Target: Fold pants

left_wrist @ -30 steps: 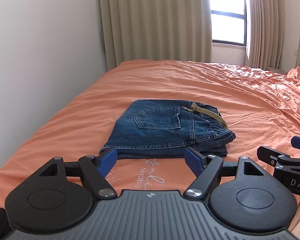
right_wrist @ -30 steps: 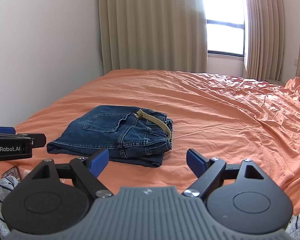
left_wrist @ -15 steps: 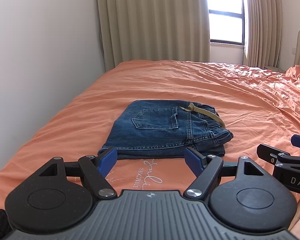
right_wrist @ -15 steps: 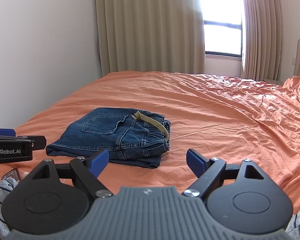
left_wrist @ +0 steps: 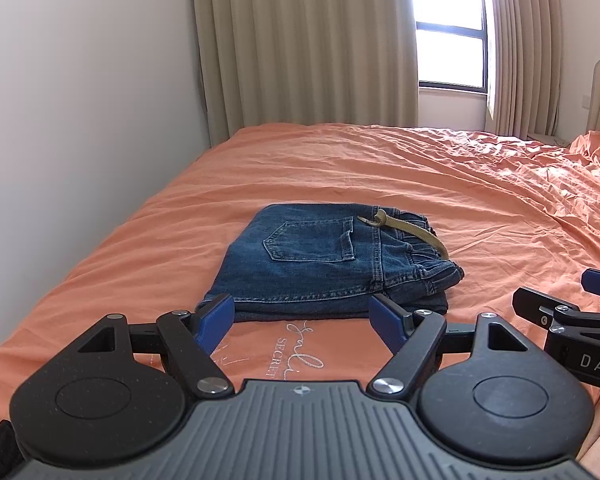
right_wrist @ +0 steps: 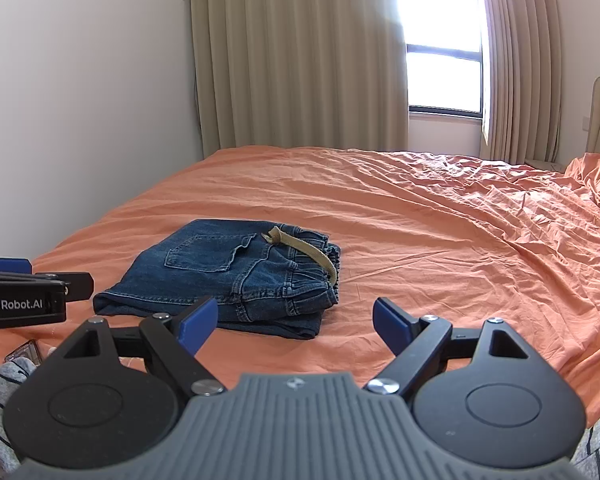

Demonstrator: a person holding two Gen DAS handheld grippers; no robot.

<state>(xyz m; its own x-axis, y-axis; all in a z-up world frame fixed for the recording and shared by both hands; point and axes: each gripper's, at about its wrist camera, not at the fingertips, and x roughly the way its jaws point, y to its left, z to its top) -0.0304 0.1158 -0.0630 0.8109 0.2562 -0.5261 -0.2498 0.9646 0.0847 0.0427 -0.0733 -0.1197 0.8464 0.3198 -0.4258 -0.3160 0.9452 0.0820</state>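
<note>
A pair of blue jeans (left_wrist: pixel 324 260) lies folded into a compact stack on the orange bed, back pocket up, with an olive belt (left_wrist: pixel 412 230) curling over the waistband. My left gripper (left_wrist: pixel 302 318) hovers open just short of the stack's near edge, nothing between its blue pads. In the right wrist view the jeans (right_wrist: pixel 236 276) sit ahead and to the left. My right gripper (right_wrist: pixel 296 322) is open and empty, near the stack's right corner. Each gripper shows at the edge of the other's view.
The orange bedsheet (left_wrist: pixel 480 200) spreads wide and wrinkled to the right and far side. A white wall (left_wrist: pixel 80 120) borders the bed on the left, curtains (left_wrist: pixel 300 40) and a window behind. Striped grey cloth (right_wrist: pixel 4 384) shows at the lower left of the right wrist view.
Both grippers have drawn back and risen slightly, so the folded jeans sit a little further away. The jeans have not moved and both grippers stay open.
</note>
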